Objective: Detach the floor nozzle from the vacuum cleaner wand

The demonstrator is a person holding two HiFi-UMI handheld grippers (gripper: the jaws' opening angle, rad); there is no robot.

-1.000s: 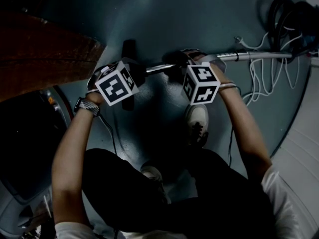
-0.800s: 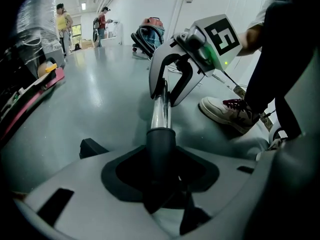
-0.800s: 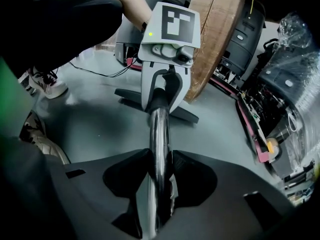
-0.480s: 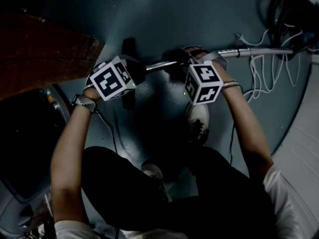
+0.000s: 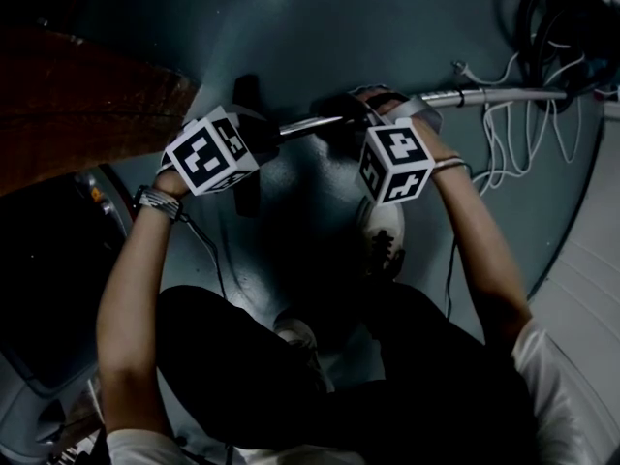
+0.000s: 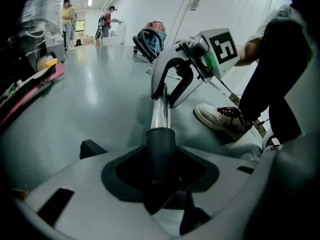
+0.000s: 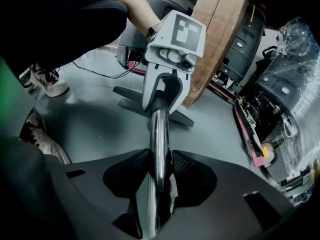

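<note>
Both forearms reach forward and down from the seated person's shoulders, elbows out, the wrists drawing in toward one another over the grey floor. The left hand, with a banded wrist, carries the left gripper angled steeply down; its jaws are clamped on the dark nozzle neck, just where the chrome tube comes out of it. The right hand carries the right gripper at a similar downward slant, a little farther along the same tube, and its jaws are closed on the shiny wand, the pads pressed to either side of the metal. The two grippers face each other along the tube, near but apart, marker cubes turned upward. The floor nozzle lies flat on the floor just beyond the left gripper, crosswise to the wand and still joined to it. The wand runs away to the right toward a tangle of white cables. A white shoe is planted below the right gripper, and a wooden board stands at the left.
</note>
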